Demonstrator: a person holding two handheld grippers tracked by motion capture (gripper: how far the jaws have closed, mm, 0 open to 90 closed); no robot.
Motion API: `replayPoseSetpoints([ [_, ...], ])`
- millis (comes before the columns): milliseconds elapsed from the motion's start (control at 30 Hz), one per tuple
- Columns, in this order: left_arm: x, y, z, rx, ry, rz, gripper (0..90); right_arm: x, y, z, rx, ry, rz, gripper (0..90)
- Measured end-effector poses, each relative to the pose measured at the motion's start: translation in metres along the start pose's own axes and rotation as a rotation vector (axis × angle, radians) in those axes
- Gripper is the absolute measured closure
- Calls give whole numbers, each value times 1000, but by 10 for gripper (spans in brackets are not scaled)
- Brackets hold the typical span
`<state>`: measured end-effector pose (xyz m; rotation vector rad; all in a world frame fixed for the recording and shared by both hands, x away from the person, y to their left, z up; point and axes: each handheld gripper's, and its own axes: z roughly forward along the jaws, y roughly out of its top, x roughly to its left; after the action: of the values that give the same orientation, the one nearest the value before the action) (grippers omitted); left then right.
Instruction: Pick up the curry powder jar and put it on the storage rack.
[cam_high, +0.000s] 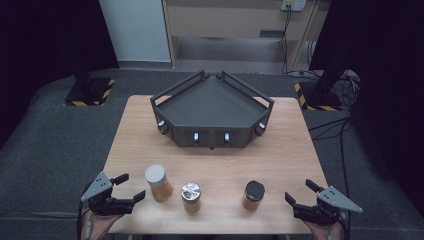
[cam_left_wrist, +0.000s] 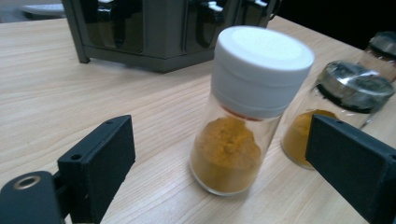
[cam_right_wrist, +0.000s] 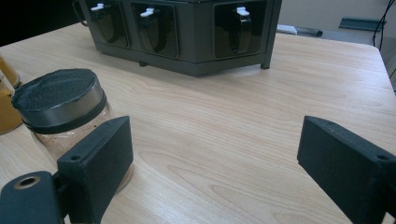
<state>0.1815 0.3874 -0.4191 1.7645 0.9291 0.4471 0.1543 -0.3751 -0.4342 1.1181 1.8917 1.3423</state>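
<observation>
My left gripper (cam_high: 131, 187) is spread wide and holds nothing, with the white-capped jar of yellow powder (cam_left_wrist: 247, 107) standing upright on the table (cam_high: 280, 150) just ahead between its jaws, untouched. Beside that jar stand the silver-lidded jar (cam_high: 191, 196) and the black-lidded jar (cam_high: 253, 194). My right gripper (cam_high: 297, 192) is also wide open and empty, near the black-lidded jar, and the dark corner rack (cam_high: 212, 107) sits well behind them all.

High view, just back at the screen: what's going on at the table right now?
A person holds an open tool in each hand at the near table edge. The left tool faces the white-lidded jar without touching it; the right tool sits beside the black-lidded jar. The silver-lidded jar stands between them, and the dark rack waits behind.
</observation>
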Motion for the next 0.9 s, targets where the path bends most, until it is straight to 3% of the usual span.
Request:
replayPoseSetpoints([
  [533,5,30,0,35,-41,31,51,0,0,0,1,1,1,105],
  [900,7,47,13,60,-88,46,42,-1,0,0,-1,1,3,105],
])
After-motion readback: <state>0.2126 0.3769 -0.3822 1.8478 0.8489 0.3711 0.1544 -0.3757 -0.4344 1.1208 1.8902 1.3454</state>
